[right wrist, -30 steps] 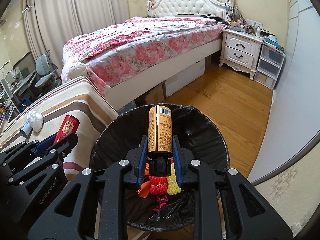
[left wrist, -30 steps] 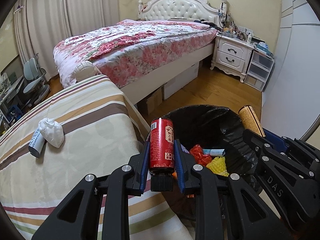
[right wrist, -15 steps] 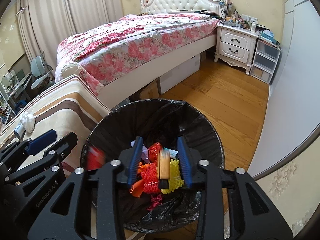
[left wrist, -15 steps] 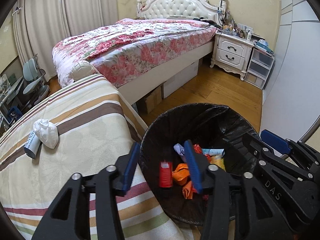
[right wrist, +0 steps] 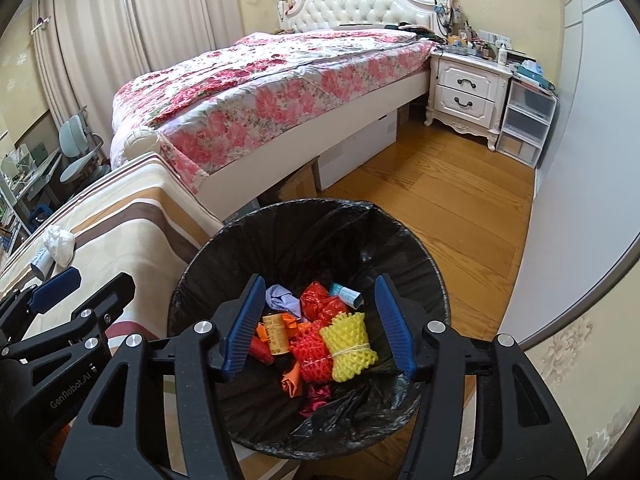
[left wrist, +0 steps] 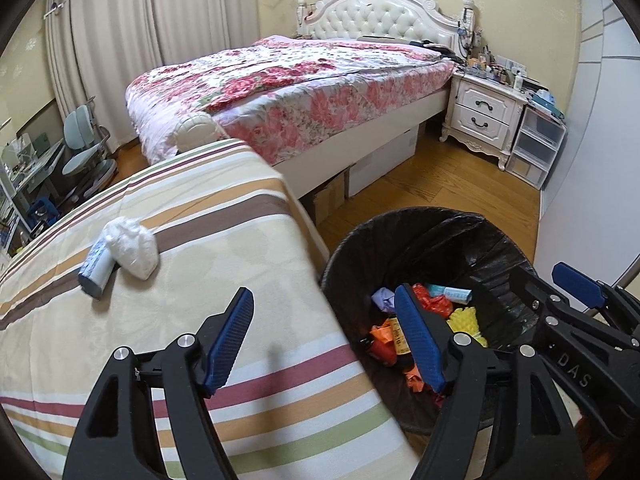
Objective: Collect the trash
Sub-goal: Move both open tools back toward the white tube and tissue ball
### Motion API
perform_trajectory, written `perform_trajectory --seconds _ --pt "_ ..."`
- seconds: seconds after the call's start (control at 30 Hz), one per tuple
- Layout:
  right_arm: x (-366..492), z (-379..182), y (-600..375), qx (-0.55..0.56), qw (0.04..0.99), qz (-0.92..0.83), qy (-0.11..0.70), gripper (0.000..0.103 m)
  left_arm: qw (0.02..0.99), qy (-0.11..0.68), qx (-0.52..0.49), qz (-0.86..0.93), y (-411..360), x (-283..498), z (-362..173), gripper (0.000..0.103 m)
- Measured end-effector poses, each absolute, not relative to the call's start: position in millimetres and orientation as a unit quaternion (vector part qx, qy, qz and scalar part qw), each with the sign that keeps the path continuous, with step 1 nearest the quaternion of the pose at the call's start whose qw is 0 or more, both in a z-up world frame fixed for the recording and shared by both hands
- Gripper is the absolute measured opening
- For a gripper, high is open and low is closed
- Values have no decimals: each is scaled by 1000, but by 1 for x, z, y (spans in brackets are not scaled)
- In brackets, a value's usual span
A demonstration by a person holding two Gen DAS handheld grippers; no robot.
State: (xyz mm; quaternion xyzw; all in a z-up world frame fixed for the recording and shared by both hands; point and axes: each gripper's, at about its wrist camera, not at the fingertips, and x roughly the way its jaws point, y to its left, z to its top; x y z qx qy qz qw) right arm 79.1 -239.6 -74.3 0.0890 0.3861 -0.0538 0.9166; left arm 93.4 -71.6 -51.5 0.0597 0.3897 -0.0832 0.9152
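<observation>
Left gripper (left wrist: 326, 338), right gripper (right wrist: 320, 326): jaws just opening, apart, empty. Bin (right wrist: 304, 220) trash partly hidden; orange-label bottle (right wrist: 276, 334) half buried.

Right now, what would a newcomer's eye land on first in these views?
The black-lined trash bin in the foreground, full of bright litter, with yellow foam netting on top. Both claws, left and right, stand open and empty. On the striped cover left of the bin, a crumpled white tissue and a small tube remain.

Striped bed (left wrist: 208, 240), tissue wad (left wrist: 130, 246), small tube (left wrist: 96, 270)
</observation>
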Motion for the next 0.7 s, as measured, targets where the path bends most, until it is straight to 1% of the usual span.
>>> perform_trajectory --seconds 0.33,0.7 --pt "84 -69 -189 74 916 2 394 56 916 399 37 -13 0 86 -53 71" --pt "90 -66 -102 23 912 79 402 57 910 412 0 45 72 88 -58 71"
